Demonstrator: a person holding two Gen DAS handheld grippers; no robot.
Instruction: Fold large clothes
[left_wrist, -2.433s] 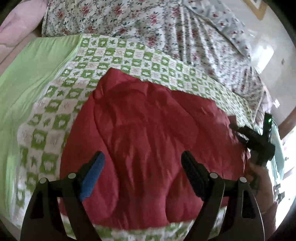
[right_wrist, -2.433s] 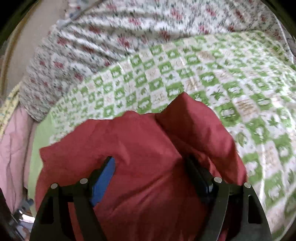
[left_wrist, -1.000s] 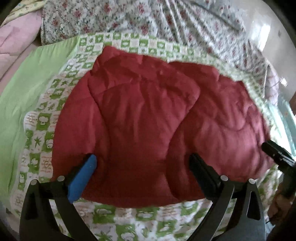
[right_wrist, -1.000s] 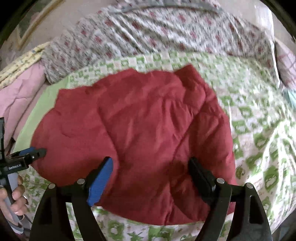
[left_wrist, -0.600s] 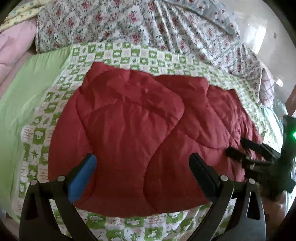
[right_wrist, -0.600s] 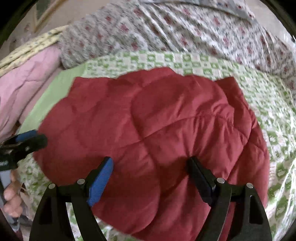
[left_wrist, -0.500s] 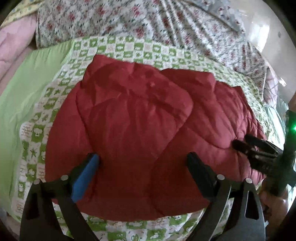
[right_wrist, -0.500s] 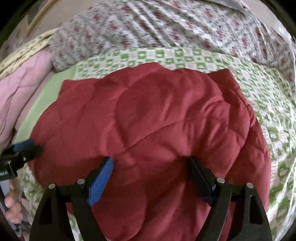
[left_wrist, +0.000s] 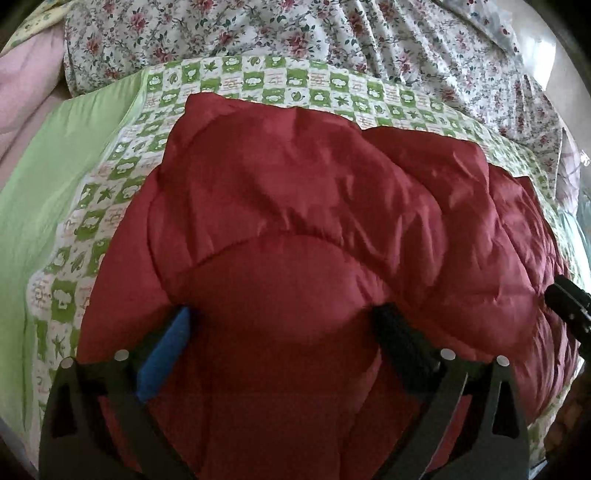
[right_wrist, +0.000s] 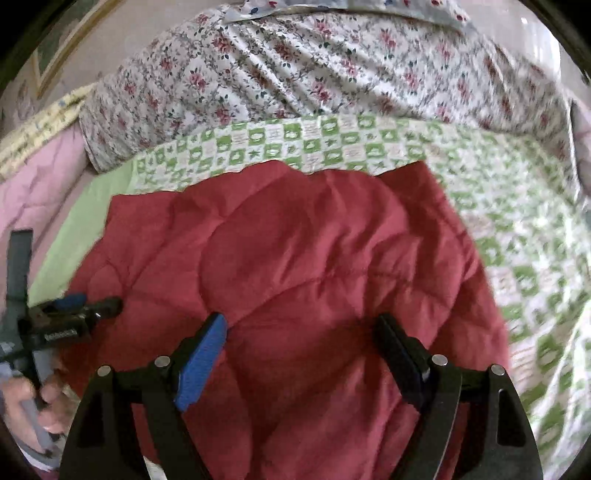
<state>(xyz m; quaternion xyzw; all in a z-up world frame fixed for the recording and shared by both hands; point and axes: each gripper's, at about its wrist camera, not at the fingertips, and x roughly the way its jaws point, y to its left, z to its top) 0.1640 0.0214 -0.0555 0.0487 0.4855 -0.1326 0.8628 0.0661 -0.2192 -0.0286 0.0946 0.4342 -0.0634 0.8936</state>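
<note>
A puffy dark red quilted jacket (left_wrist: 295, 229) lies folded on the green-checked bedspread (left_wrist: 258, 79); it also shows in the right wrist view (right_wrist: 303, 258). My left gripper (left_wrist: 284, 325) is open, its fingers pressed into the padding at the jacket's near left part. My right gripper (right_wrist: 301, 332) is open over the jacket's near right part, fingers wide apart. The left gripper shows in the right wrist view (right_wrist: 88, 306) at the jacket's left edge. A tip of the right gripper shows at the right edge of the left wrist view (left_wrist: 565, 299).
A floral quilt (left_wrist: 332, 33) is bunched along the far side of the bed. A plain green sheet (left_wrist: 44, 177) and pink bedding (left_wrist: 22, 85) lie to the left. The checked bedspread (right_wrist: 535, 229) stretches to the right of the jacket.
Both grippers have come down and forward onto the red jacket. The left gripper's fingers now sink into the padding. The jacket lies flatter and more spread than 2.4 s ago.
</note>
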